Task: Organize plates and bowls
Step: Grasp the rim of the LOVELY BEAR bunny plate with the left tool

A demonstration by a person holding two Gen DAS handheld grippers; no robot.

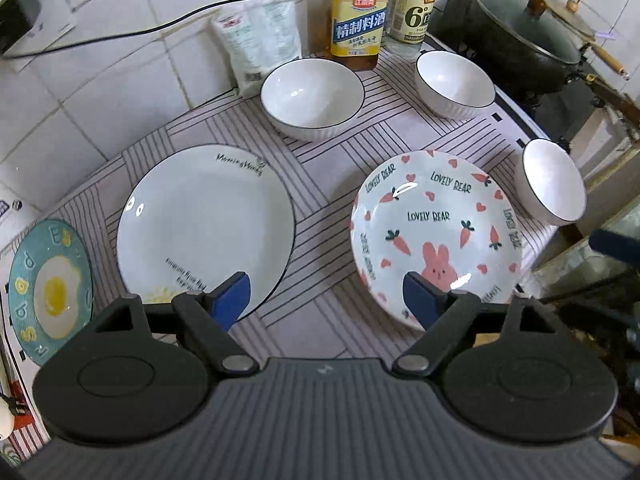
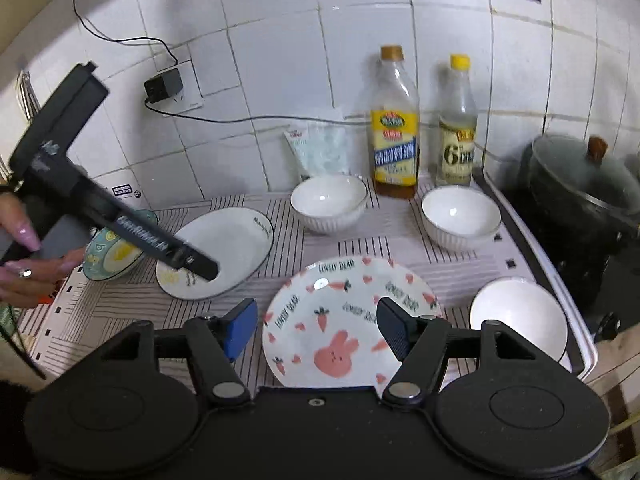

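Observation:
On the striped mat lie a large white plate (image 1: 206, 224) (image 2: 224, 248), a rabbit-and-carrot plate (image 1: 436, 232) (image 2: 344, 320) and a small teal egg plate (image 1: 50, 290) (image 2: 114, 256). Three white bowls stand behind and right: back middle (image 1: 312, 96) (image 2: 328, 202), back right (image 1: 454, 82) (image 2: 460, 214), right edge (image 1: 550, 182) (image 2: 518, 318). My left gripper (image 1: 326, 300) is open and empty, above the gap between the two big plates. My right gripper (image 2: 316, 330) is open and empty, above the rabbit plate. In the right wrist view the left gripper's body reaches over the white plate.
Two bottles (image 1: 360, 16) (image 2: 396, 128) and a white bag (image 1: 260, 36) stand against the tiled wall. A dark lidded pot (image 1: 524, 36) (image 2: 580, 196) sits on the stove at right. A cable and plug (image 2: 162, 86) hang on the wall. The counter edge runs right of the mat.

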